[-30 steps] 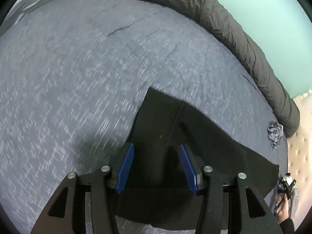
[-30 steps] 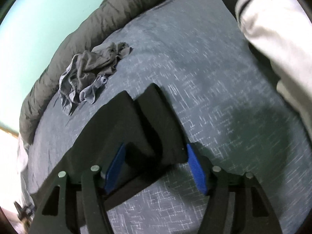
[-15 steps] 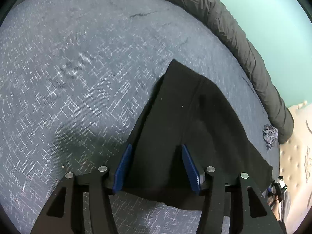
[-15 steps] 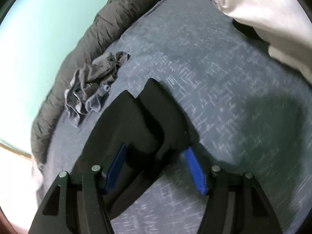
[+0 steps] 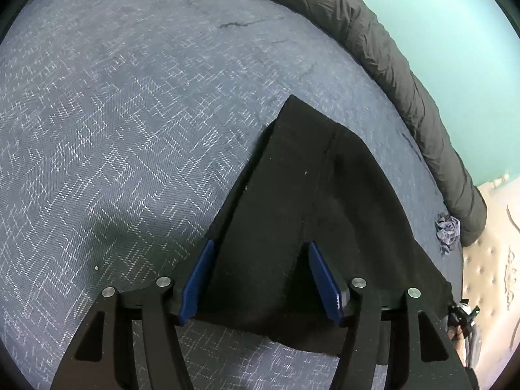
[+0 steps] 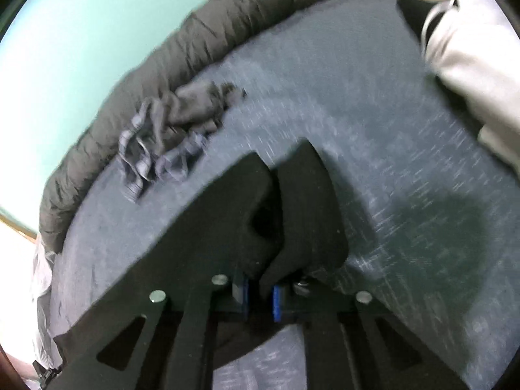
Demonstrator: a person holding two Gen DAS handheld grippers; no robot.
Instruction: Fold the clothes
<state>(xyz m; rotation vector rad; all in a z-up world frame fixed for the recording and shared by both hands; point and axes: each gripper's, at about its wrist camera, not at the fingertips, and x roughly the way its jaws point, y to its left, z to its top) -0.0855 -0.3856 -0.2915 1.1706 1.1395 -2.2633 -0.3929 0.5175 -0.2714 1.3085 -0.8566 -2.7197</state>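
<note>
A black garment (image 5: pixel 312 201) lies flat on the blue patterned bedspread (image 5: pixel 130 130). My left gripper (image 5: pixel 260 269) is open, its blue pads on either side of the garment's near end, with the cloth between them. In the right wrist view my right gripper (image 6: pixel 260 292) is shut on a bunched fold of the same black garment (image 6: pixel 227 227), which puckers up around the blue pads (image 6: pixel 277 302). The rest of the cloth stretches off to the lower left.
A rolled dark grey duvet (image 5: pixel 390 65) lines the far edge of the bed by the teal wall; it also shows in the right wrist view (image 6: pixel 195 42). A crumpled grey garment (image 6: pixel 175 136) lies beside it. A pale sleeve (image 6: pixel 471 58) is at upper right.
My right gripper has closed on the black garment's end, which was between open jaws before. The left gripper stays open over the other end, and has drifted slightly.
</note>
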